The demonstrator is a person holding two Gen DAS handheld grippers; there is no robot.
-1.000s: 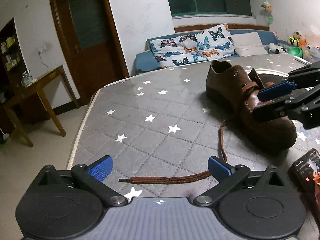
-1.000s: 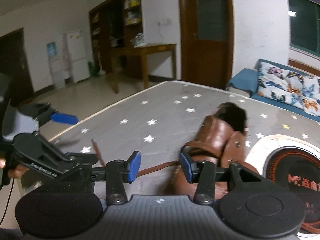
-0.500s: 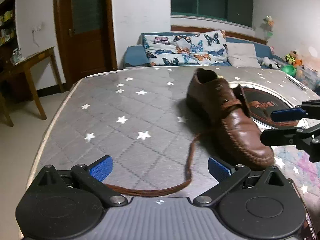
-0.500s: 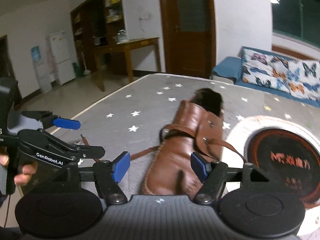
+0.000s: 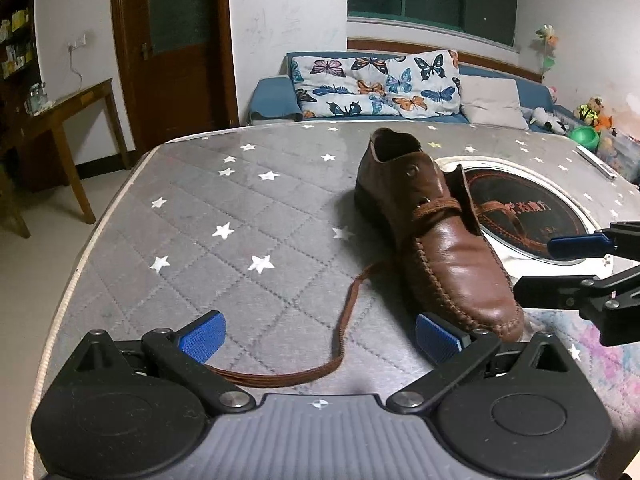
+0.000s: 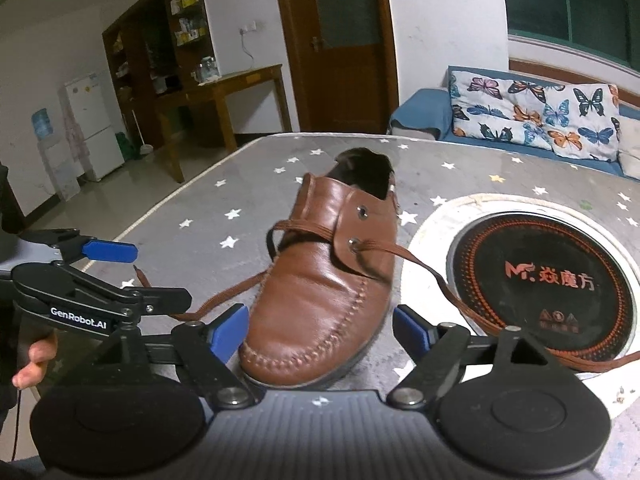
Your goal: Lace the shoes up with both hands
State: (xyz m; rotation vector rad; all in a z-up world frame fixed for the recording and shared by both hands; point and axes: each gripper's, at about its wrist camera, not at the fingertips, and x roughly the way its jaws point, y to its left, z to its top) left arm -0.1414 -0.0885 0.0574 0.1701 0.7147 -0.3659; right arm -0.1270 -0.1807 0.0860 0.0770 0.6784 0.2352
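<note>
A brown leather shoe lies on the grey star-patterned table top, toe towards me. Its brown lace curves from the shoe across the table between the fingers of my left gripper, which stands open and holds nothing. In the right wrist view the shoe has its toe between the pads of my right gripper, whose jaws are opening and do not press on it. The lace's other end trails right over a black round plate. My left gripper shows at the left.
The table's rounded edge runs along the left. Behind are a blue sofa with butterfly cushions, a wooden side table, a dark door and a white fridge. A hand grips the left tool.
The right gripper's jaws have widened and it has drawn back from over the shoe to its toe. The left view has swung towards the shoe; the lace now curves instead of lying straight.
</note>
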